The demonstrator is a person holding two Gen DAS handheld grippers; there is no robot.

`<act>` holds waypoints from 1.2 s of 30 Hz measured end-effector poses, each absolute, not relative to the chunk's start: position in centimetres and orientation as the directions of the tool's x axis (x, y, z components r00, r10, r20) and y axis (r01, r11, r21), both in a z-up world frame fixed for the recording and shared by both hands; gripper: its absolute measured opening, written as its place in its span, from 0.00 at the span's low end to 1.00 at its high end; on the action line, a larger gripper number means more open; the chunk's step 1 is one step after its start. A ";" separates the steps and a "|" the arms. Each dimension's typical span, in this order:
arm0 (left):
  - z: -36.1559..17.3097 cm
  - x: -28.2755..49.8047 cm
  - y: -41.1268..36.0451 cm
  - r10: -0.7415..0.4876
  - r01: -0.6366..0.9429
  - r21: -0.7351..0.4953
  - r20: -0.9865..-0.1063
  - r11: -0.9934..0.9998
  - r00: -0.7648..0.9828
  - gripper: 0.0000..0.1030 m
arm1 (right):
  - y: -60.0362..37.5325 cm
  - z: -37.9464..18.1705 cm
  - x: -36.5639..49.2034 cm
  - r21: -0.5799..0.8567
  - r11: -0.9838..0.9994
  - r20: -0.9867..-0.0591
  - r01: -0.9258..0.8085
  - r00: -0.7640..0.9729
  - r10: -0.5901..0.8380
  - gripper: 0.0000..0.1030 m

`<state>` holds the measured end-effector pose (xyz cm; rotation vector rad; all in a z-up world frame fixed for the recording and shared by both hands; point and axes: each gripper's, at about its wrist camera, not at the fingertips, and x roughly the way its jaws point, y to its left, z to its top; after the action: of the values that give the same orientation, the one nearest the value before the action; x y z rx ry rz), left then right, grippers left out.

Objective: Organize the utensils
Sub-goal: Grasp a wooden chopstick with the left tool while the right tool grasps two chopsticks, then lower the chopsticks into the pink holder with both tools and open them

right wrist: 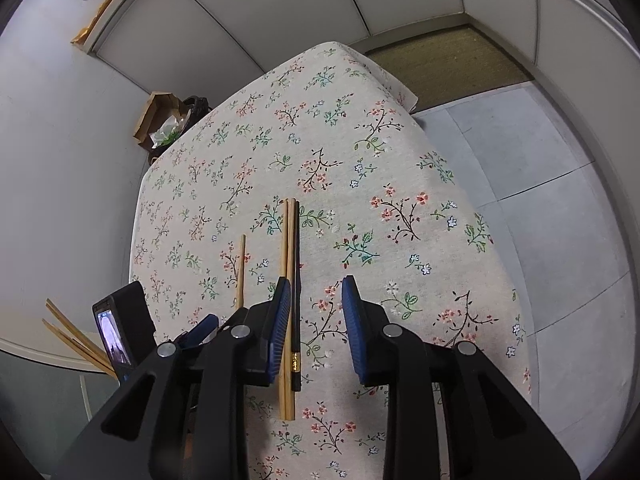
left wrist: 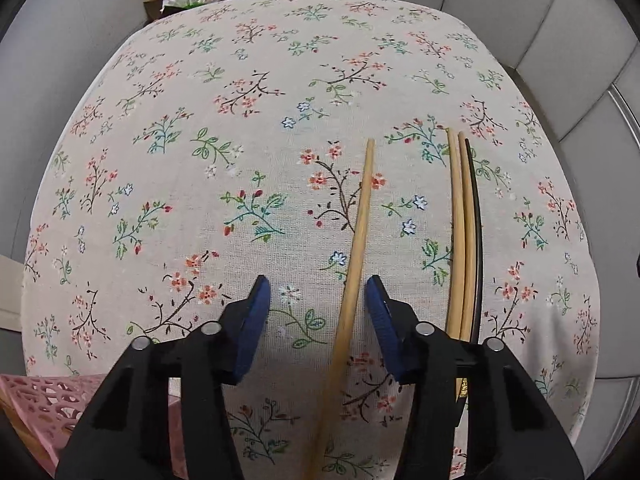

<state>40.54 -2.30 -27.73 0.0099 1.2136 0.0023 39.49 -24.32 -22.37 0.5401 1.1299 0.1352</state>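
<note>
Left wrist view shows the left gripper (left wrist: 318,300) open astride a lone bamboo chopstick (left wrist: 358,240) not yet grouped, while right of it three chopsticks (left wrist: 464,240) lie together beside the open, empty right gripper (right wrist: 316,300).

Lone wooden chopstick (left wrist: 357,256): near end runs between the left jaws and off the picture's lower edge; grouped chopsticks (left wrist: 462,240): near ends hidden behind the outer left finger; pink basket (left wrist: 38,404): cropped at the corner beside the left jaws; phone screen (right wrist: 114,336), beyond the right jaws: contents too small to tell.
</note>
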 end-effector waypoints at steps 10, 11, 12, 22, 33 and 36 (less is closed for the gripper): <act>-26.4 39.0 -3.8 -0.162 0.061 -0.150 -0.936 0.987 0.312 0.06 | -21.6 -23.3 40.3 0.474 0.879 -0.817 0.057 0.401 0.415 0.21; -25.7 38.6 -3.9 -0.164 0.066 -0.151 -0.932 0.986 0.324 0.06 | -21.2 -23.5 40.5 0.474 0.880 -0.815 0.040 0.397 0.421 0.20; -25.1 38.3 -4.0 -0.164 0.072 -0.149 -0.927 0.986 0.336 0.06 | -20.7 -23.7 40.7 0.472 0.881 -0.816 0.020 0.390 0.428 0.20; -16.6 33.4 -3.0 -0.228 0.130 -0.188 -0.837 0.974 0.498 0.06 | -16.0 -28.0 43.3 0.454 0.885 -0.830 -0.105 0.311 0.463 0.14; -14.0 32.1 -0.7 -0.259 0.137 -0.220 -0.796 0.966 0.546 0.06 | -14.2 -30.4 44.2 0.366 0.927 -0.890 -0.079 0.262 0.373 0.12; -13.6 31.9 -0.5 -0.268 0.146 -0.225 -0.786 0.963 0.556 0.06 | -13.1 -30.2 44.2 0.301 0.949 -0.906 -0.095 0.281 0.315 0.11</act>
<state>31.93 -0.55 -13.64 -0.1394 0.9504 -0.2451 44.23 -13.10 -30.23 0.2020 1.2579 0.2773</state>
